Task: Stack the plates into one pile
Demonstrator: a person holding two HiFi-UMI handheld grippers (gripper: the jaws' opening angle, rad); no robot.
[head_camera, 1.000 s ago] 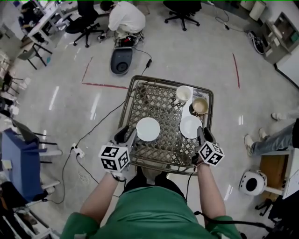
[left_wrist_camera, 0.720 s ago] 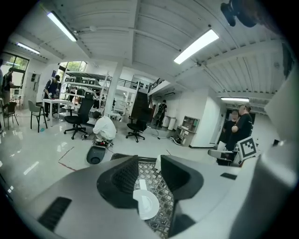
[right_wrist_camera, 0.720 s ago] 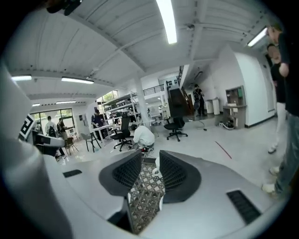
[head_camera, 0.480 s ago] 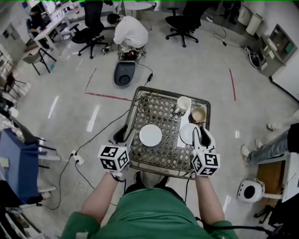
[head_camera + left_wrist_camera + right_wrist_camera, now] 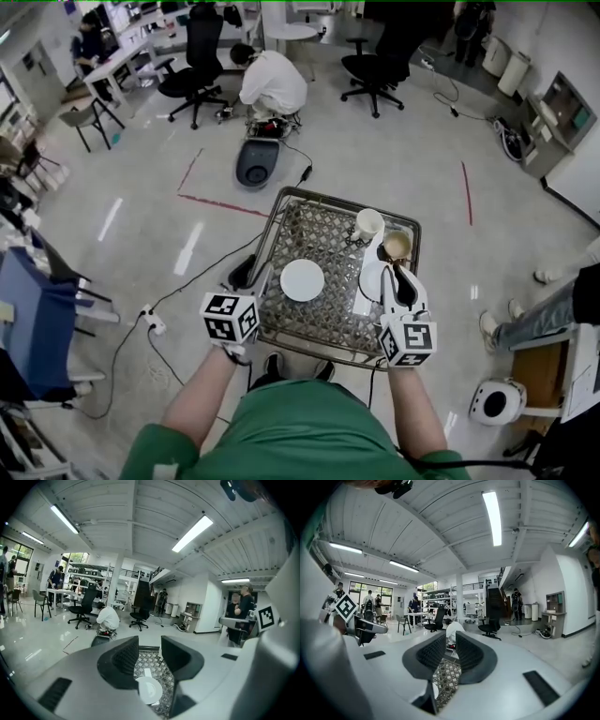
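Observation:
Two white plates lie apart on the lattice-topped table (image 5: 309, 220). The middle plate (image 5: 302, 279) also shows low between the jaws in the left gripper view as the plate (image 5: 149, 691). My left gripper (image 5: 253, 275) hovers at the table's near left edge, left of that plate. It (image 5: 150, 651) stands open with nothing between its jaws. The right plate (image 5: 368, 272) is partly covered by my right gripper (image 5: 401, 277). In the right gripper view, my right gripper (image 5: 451, 641) has just been closing to a narrow gap. Only the lattice shows through the gap.
A white cup (image 5: 368, 224) and a brown bowl (image 5: 397, 246) stand at the table's back right corner. A person (image 5: 274, 82) crouches on the floor beyond the table, near office chairs (image 5: 373, 67). Cables run along the floor at left. A white round device (image 5: 494, 401) sits at right.
My right gripper has risen and rolled so its marker cube faces up. It has moved from beside the right plate to over its right part. The left gripper rose slightly.

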